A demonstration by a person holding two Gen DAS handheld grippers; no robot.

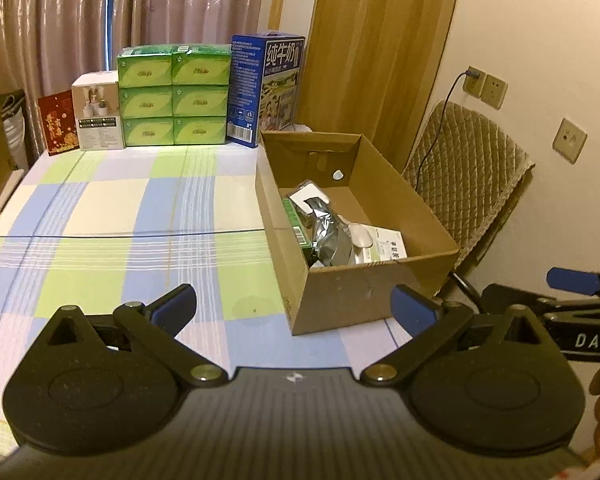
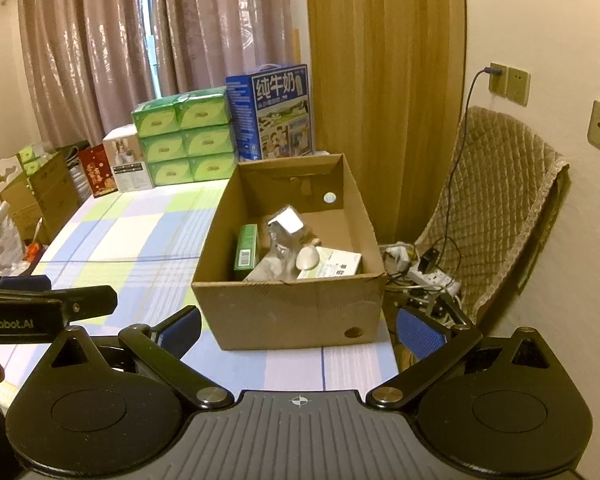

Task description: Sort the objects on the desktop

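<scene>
Left wrist view: left tool point(image 1: 294, 312) spread wide, empty; cardboard box point(image 1: 340, 300) ahead and right, long axis running away.

Right wrist view: right tool point(image 2: 300, 334) wide open, empty; box dead ahead, nearer this hand, sorted items point(image 2: 288, 244) inside.

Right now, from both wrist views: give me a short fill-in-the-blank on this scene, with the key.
1. The small green box lies inside the ____ box.
2. Both the left claw and the right claw are ____ and hold nothing.
3. The green tissue packs are stacked at the far edge of the table, just left of the blue ____ carton.

Missing words: cardboard; open; milk
</scene>
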